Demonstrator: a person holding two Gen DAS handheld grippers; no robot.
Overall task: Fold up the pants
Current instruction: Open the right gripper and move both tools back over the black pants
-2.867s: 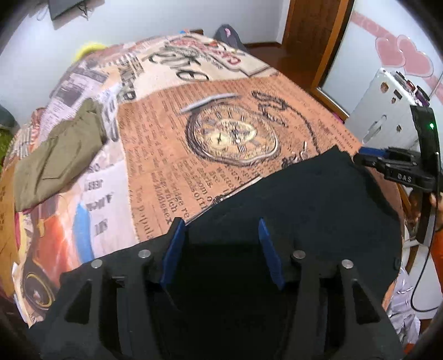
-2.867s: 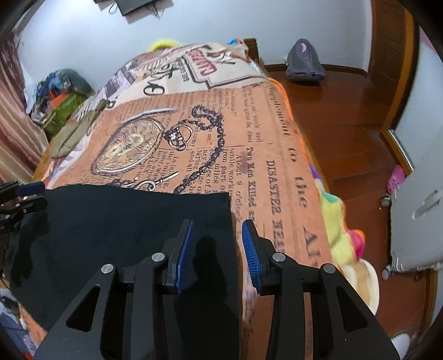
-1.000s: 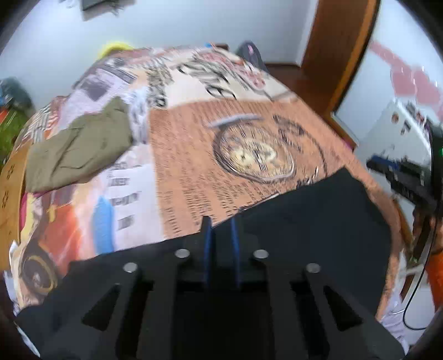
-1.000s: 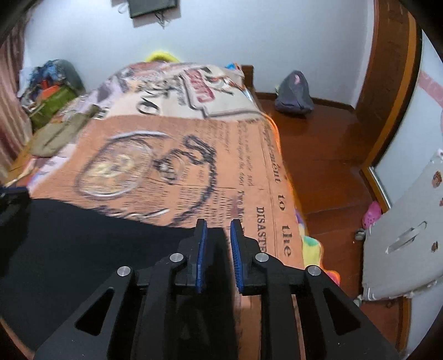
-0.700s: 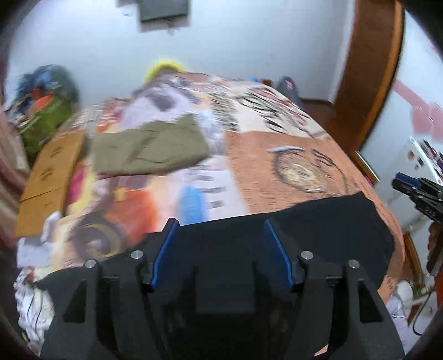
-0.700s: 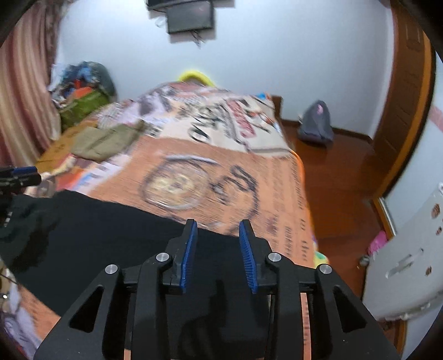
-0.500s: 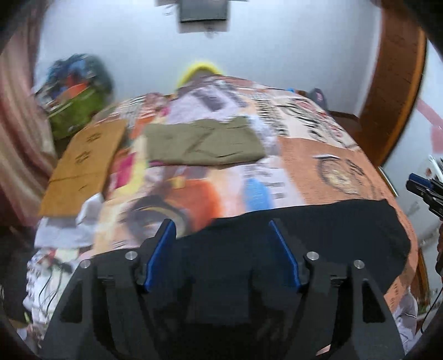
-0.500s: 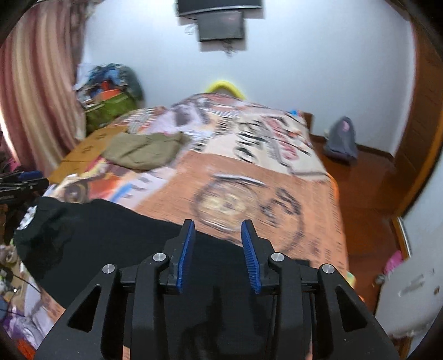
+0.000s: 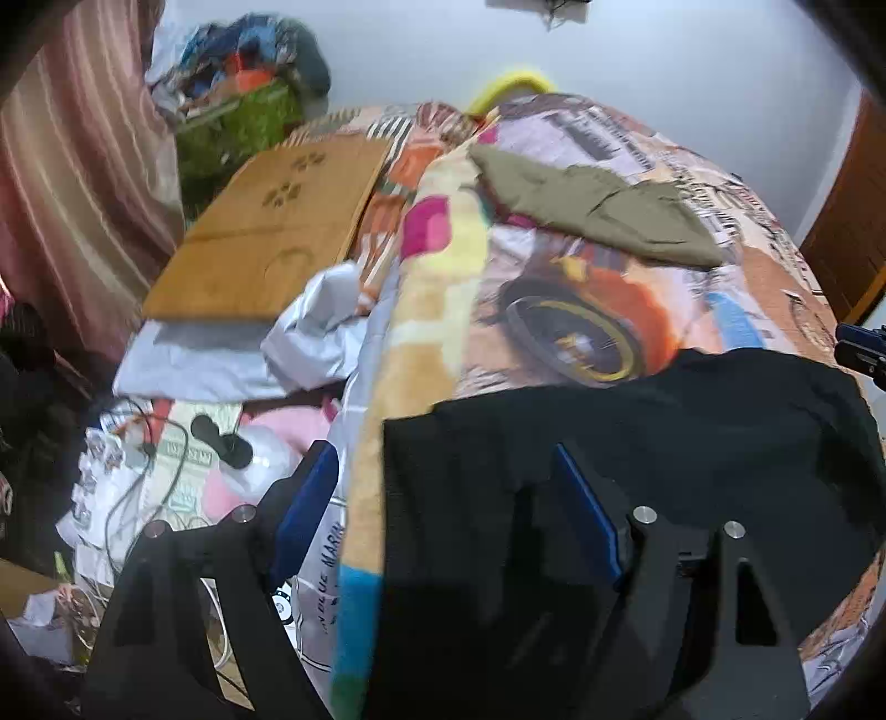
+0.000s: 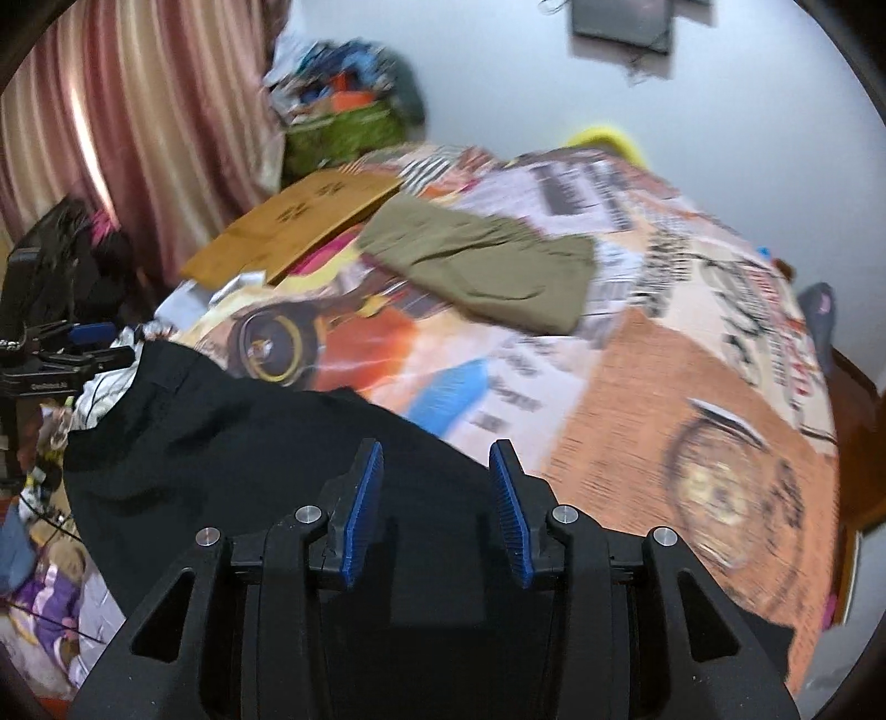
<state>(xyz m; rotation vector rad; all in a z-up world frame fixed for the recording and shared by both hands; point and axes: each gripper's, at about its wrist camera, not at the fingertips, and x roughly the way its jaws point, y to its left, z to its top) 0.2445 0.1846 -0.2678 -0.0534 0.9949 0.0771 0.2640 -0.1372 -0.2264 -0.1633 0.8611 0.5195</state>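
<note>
A bedspread (image 10: 637, 354) printed with newsprint, a pocket watch and an orange car covers the bed ahead of the tool. Olive-green trousers (image 10: 487, 266) lie folded on it, well ahead and a little left in the right wrist view. Beyond them, a flat cardboard sheet (image 9: 271, 227) leans off the far-left edge. Further left hangs a striped pink curtain (image 10: 138, 127), with a green bag (image 10: 343, 133) heaped with clutter beside it. Low on the left, cables (image 9: 149, 471) trail across the floor mess. A dark screen (image 10: 623, 22) sits high on the wall.
</note>
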